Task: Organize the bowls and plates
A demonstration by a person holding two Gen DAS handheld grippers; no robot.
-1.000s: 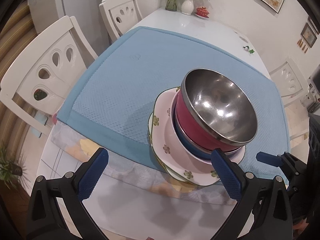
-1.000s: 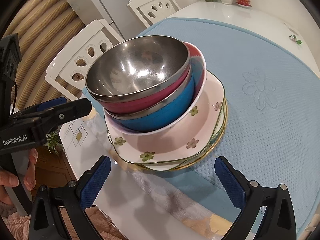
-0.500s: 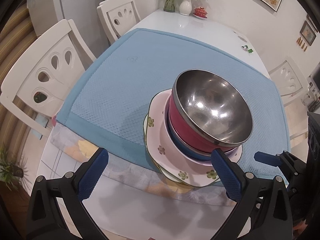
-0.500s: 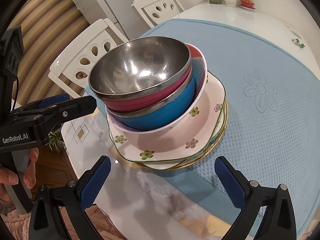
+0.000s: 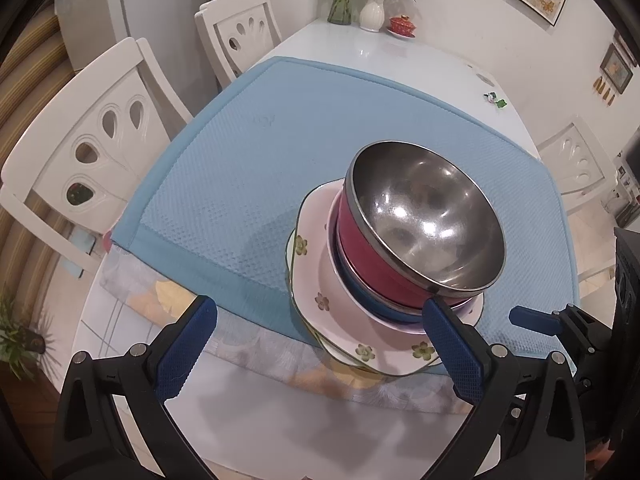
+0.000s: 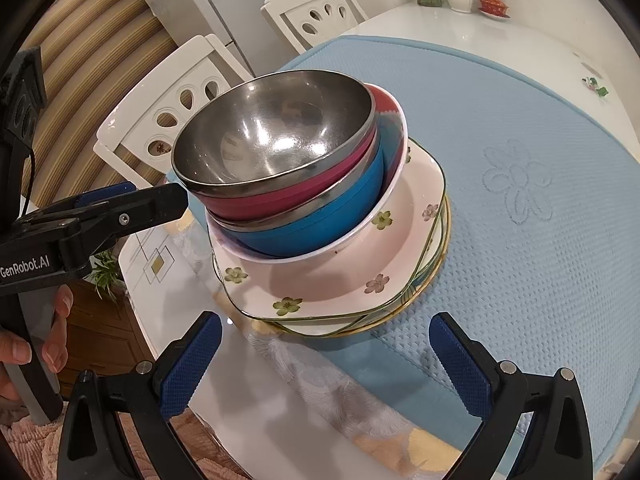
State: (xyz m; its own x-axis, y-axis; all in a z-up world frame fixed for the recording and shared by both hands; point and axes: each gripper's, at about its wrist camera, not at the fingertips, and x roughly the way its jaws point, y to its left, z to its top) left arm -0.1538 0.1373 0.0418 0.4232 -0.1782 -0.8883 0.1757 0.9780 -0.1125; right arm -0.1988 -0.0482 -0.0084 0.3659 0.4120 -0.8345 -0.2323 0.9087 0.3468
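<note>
Left wrist view: stack of dishes sits at the near edge of the blue mat on the white bench. Top is a steel bowl, tilted toward the right, nested in a red bowl, then a blue bowl, all on a pink flowered plate. Left hand-held gripper spread wide, empty, just short of the stack; its right pad overlaps the plate rim in the picture, contact not determinable. White chairs on the left; vase with flowers at the far end. Since 1.0 s ago the stack sits slightly further from the camera.

Right wrist view: same stack; blue bowl rests in a white bowl, above several stacked plates overhanging the mat. Right hand-held gripper wide, empty, near the plates. A hand holds the left hand-held gripper beside the stack. Framing has shifted slightly.
</note>
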